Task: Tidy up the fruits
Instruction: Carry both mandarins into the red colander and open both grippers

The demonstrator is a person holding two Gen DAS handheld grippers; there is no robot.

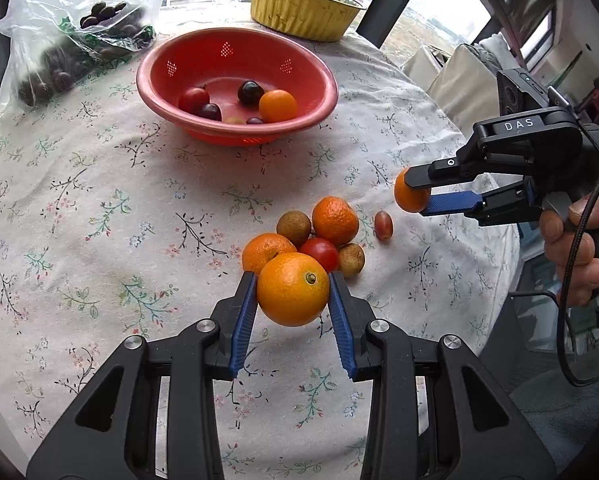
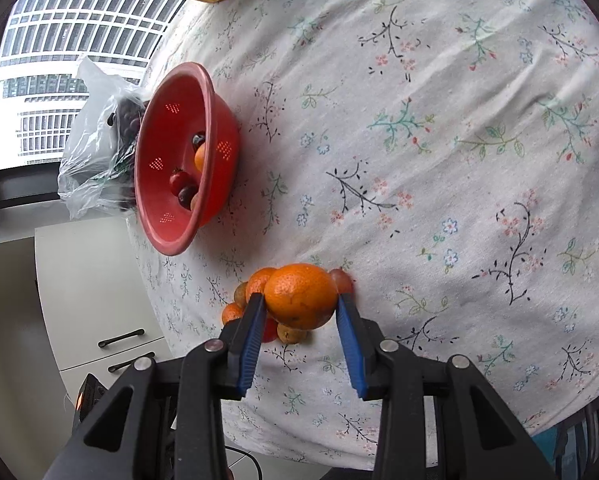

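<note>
My left gripper is shut on a smooth orange, held above the floral tablecloth near a pile of fruit: two mandarins, a cherry tomato, two brown longans and a grape. My right gripper is shut on a mandarin; it also shows in the left wrist view, to the right of the pile. The pile lies just behind that mandarin. A red colander bowl at the back holds a small orange, cherry tomatoes and dark grapes.
A clear plastic bag of dark fruit lies left of the bowl. A yellow foil tray stands behind it by the window. The table edge falls off at right, toward a chair. White cabinets stand beyond the table.
</note>
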